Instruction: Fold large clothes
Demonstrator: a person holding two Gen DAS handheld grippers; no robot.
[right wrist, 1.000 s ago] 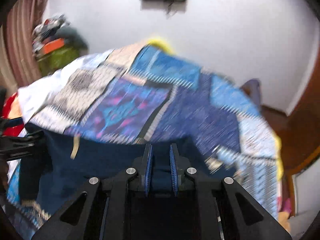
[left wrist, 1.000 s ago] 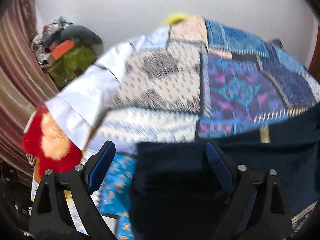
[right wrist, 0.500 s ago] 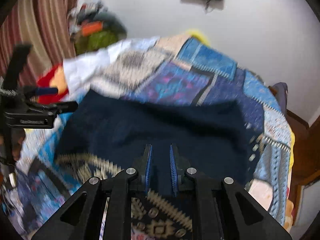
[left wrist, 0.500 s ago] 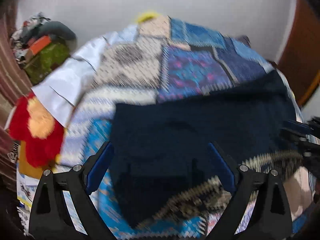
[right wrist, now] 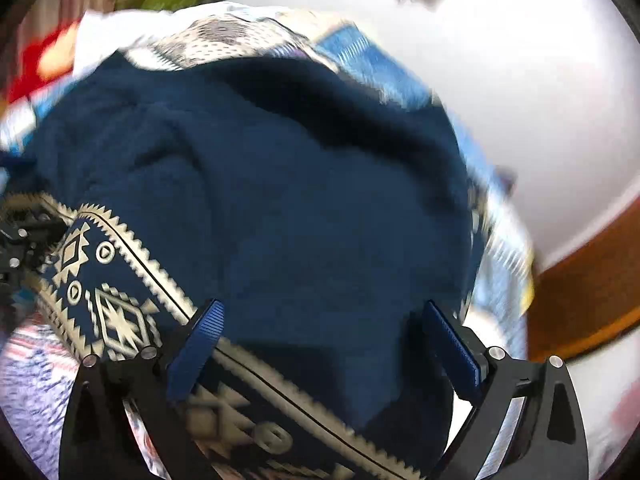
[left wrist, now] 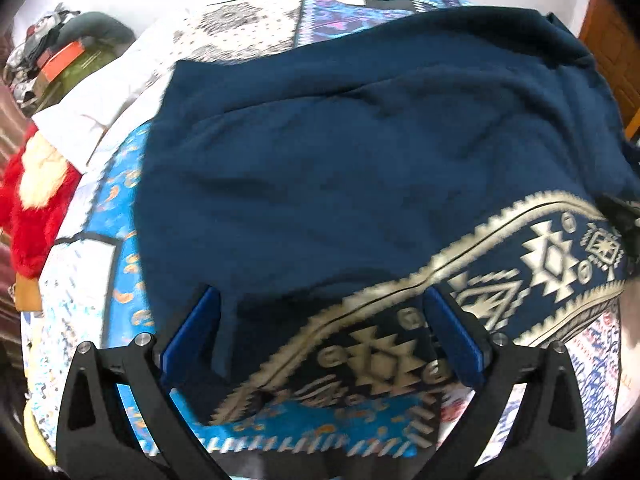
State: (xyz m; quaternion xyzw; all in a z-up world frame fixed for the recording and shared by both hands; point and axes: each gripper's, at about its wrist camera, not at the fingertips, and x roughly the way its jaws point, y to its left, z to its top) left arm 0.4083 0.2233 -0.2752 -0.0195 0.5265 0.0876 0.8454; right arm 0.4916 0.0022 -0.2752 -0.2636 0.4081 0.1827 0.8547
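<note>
Seen from the left wrist, a large dark navy fleece garment with a cream geometric patterned band [left wrist: 352, 168] lies spread across a patchwork quilt-covered bed [left wrist: 100, 280], its plain upper layer laid over the banded part so that the trim shows only along the near and right-hand edge; a first fold appears made, though the cloth is rumpled and, by the look of it, further folds and smoothing are left. The left gripper [left wrist: 320, 336] hangs low over the garment's near edge, blue-padded fingers spread wide and grasping nothing, the trim passing beneath the gap. A red and cream plush toy [left wrist: 32, 196] sits off the bed's left edge, with a heap of bags and clutter [left wrist: 60, 60] against the far wall. From the right wrist, the same garment fills the frame, reaching almost to the bed's right edge, where a brown wooden door or frame [right wrist: 592, 292] stands beyond. The right gripper [right wrist: 324, 340] is likewise released, fingers wide apart above the navy cloth near the trim, angled down toward the bed; motion blur softens the far edges.
</note>
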